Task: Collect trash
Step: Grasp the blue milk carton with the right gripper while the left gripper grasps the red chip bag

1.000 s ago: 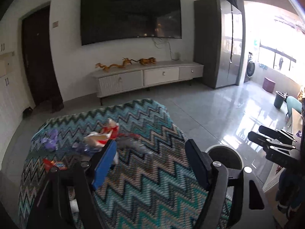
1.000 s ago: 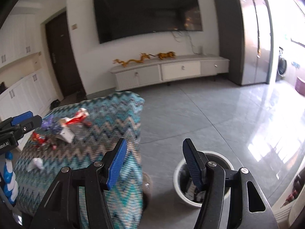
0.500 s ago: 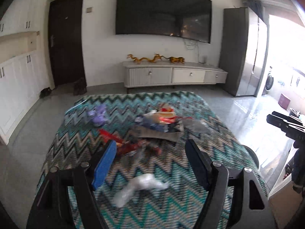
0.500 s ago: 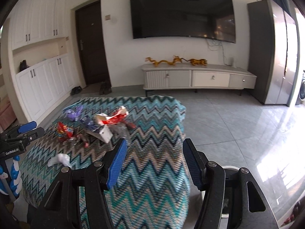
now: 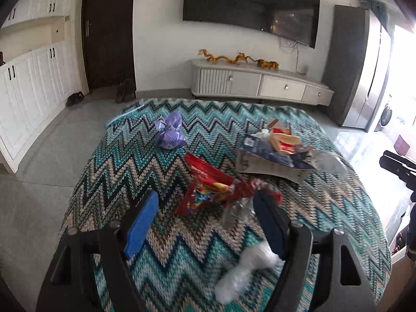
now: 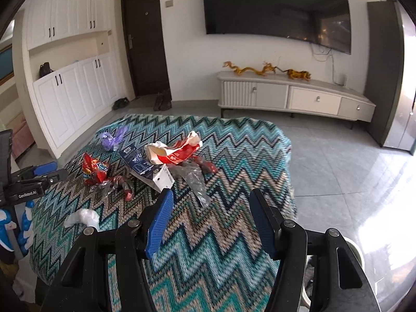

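Trash lies on a zigzag-patterned table cover [image 5: 135, 171]. A red snack wrapper [image 5: 208, 189] lies just ahead of my open, empty left gripper [image 5: 205, 208]. A crumpled white plastic piece [image 5: 247, 270] lies under its right finger. A purple wrapper [image 5: 169, 132], a dark blue carton [image 5: 270, 161] and a red-and-white wrapper [image 5: 283, 137] lie farther off. My right gripper [image 6: 210, 208] is open and empty above the cover; the carton [image 6: 145, 166], the red-and-white wrapper [image 6: 174, 150] and clear plastic [image 6: 197, 182] lie ahead of it.
A white trash bin [image 6: 356, 254] stands on the tiled floor at the table's right, partly hidden behind my right gripper. The left gripper shows at the left edge of the right wrist view [image 6: 33, 179]. A TV cabinet [image 6: 293, 96] and white cupboards line the walls.
Both grippers have swung left from the bin and floor toward the trash on the table. The left gripper has moved closer to the red wrapper. Both stay open.
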`<state>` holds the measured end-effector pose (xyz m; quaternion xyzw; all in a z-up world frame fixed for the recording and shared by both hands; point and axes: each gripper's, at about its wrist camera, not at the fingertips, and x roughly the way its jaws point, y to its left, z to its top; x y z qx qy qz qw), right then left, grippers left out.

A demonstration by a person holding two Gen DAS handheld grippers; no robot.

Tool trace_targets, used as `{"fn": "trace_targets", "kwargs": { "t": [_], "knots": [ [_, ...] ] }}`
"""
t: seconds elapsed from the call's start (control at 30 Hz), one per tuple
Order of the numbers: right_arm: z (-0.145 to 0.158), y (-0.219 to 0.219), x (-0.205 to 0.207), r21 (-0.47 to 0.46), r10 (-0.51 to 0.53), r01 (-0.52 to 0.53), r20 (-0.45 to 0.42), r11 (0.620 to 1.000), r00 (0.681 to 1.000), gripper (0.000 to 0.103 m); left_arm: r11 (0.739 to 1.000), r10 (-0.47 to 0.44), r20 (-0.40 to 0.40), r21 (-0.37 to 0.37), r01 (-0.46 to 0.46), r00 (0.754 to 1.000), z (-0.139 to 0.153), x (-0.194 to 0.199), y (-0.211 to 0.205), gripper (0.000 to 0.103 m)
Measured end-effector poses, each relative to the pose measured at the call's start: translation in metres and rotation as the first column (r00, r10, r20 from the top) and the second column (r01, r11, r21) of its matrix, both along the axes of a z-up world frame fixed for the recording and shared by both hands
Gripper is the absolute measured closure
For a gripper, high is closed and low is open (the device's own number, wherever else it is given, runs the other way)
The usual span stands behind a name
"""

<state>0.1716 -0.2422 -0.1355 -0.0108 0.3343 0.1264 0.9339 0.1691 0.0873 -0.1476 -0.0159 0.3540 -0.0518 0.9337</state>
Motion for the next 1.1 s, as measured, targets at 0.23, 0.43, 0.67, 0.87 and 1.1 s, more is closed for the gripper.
{"fn": "trace_targets", "kwargs": {
  "t": [0.23, 0.43, 0.67, 0.87, 1.1],
  "knots": [
    [-0.014, 0.048, 0.045, -0.001, 0.140, -0.141, -0.028, 0.990, 0.990, 0.043, 1.000, -0.024, -0.047, -0.020, 0.023, 0.999, -0.019, 0.039, -0.001, 0.029],
    [-0.032, 0.105, 0.071, -0.041, 0.288, -0.290, -0.055, 0.956, 0.956, 0.043, 0.998, -0.055, -0.077, -0.042, 0.052, 0.995, -0.032, 0.064, -0.001, 0.029],
    [-0.057, 0.154, 0.098, -0.093, 0.384, -0.394, -0.111, 0.914, 0.917, 0.045, 0.994, -0.083, -0.119, -0.084, 0.073, 0.989, -0.053, 0.072, 0.005, 0.035],
    [-0.075, 0.173, 0.117, -0.135, 0.400, -0.420, -0.148, 0.898, 0.904, 0.051, 0.990, -0.103, -0.141, -0.110, 0.088, 0.985, -0.065, 0.072, 0.008, 0.056],
    [-0.078, 0.175, 0.121, -0.150, 0.394, -0.413, -0.144, 0.898, 0.908, 0.078, 0.988, -0.110, -0.126, -0.119, 0.095, 0.986, -0.060, 0.064, 0.011, 0.081]
  ]
}}
